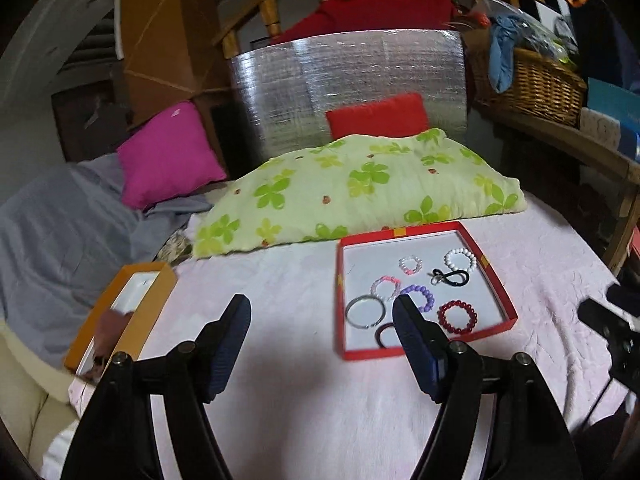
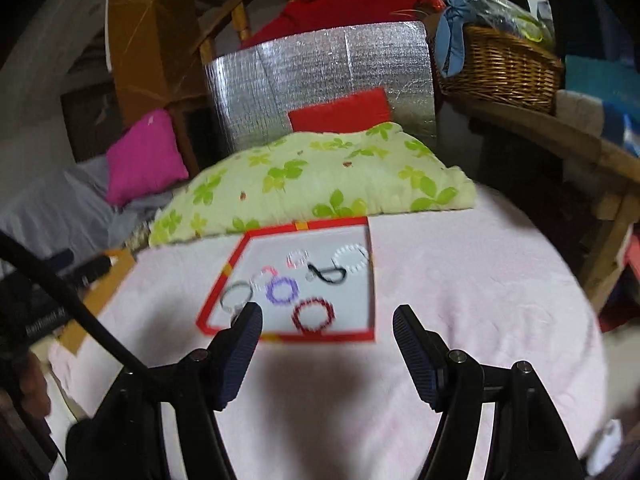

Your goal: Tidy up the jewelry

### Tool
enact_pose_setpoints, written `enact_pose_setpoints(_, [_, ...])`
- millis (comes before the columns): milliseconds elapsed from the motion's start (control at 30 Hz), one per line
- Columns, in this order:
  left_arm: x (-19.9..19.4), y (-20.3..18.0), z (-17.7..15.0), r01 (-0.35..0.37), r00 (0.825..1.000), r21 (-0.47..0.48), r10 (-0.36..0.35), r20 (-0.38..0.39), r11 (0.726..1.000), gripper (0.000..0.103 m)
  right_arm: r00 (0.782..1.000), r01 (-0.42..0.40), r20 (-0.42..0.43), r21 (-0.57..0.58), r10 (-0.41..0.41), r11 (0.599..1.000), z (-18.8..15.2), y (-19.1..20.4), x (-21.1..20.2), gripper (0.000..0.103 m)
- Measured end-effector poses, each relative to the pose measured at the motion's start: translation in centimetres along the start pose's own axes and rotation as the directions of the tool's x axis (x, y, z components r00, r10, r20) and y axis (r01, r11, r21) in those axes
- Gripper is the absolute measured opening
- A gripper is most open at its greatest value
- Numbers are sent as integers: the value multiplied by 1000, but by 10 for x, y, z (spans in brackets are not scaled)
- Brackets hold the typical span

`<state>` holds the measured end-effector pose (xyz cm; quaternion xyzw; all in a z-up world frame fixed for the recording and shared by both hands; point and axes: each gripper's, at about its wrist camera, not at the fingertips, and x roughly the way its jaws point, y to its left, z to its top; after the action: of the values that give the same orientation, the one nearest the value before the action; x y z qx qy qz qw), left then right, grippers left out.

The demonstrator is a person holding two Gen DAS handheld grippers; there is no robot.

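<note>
Hovers the left gripper (image 1: 322,304) over the pale pink textured bed cover (image 1: 288,392), jaws spread wide and gripping nothing. Does the same with the right gripper (image 2: 327,312): wide, empty, angled down toward the bed.

Keeps the jewelry gathered in the shallow red cardboard tray with a white floor (image 1: 340,304), flat on the cover just in front of the green flower-print pillow (image 1: 360,192). Counts, inside it:
- a white bead bracelet (image 1: 460,260) at the far right corner
- a small pink-and-white bead ring (image 1: 410,265) beside it
- a black looped clasp piece (image 1: 450,277) near the middle
- a pink-and-clear bead bracelet (image 1: 385,287) and a purple bead bracelet (image 1: 420,295), close together
- a dark red bead bracelet (image 1: 457,316) at the near right
- a thin grey metal bangle (image 1: 365,311) at the near left
- a dark maroon band (image 1: 384,334) at the near edge, partly hidden by a jaw

Leaves the pieces lying singly, mostly apart, probably so each can be pinched alone. Shows a narrow orange cardboard box with a pale lining (image 1: 152,308) well to the left, holding something brownish too blurred to name; likely a place for sorted pieces. Looks like a pause between picks, with jaws held wide ready for the next ring-shaped piece.
</note>
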<state>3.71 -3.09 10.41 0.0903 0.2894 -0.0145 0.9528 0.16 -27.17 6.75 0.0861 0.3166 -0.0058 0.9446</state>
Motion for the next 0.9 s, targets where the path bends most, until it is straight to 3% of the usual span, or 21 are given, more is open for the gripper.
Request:
enact_pose_setpoints(133, [-22, 15, -11, -35, 999, -48, 36, 8, 998, 78, 999, 26, -21, 1, -26, 1000, -10, 12, -27, 72])
enact_pose_setpoints(200, [-33, 21, -17, -62, 998, -65, 63, 15, 996, 91, 999, 34, -28, -9, -34, 999, -13, 20, -35, 72])
enact_pose_setpoints(433, [-69, 35, -34, -80, 994, -86, 86, 66, 993, 93, 997, 42, -70, 1, -41, 999, -22, 45, -51, 72])
enact_pose_setpoints(600, [-75, 34, -42, -72, 997, -65, 74, 30, 995, 93, 997, 56, -56, -26, -57, 998, -27, 59, -53, 72])
enact_pose_setpoints(900, [-64, 42, -48, -46, 996, -121, 37, -77, 992, 93, 994, 102, -27, -28, -102, 994, -28, 60, -52, 72])
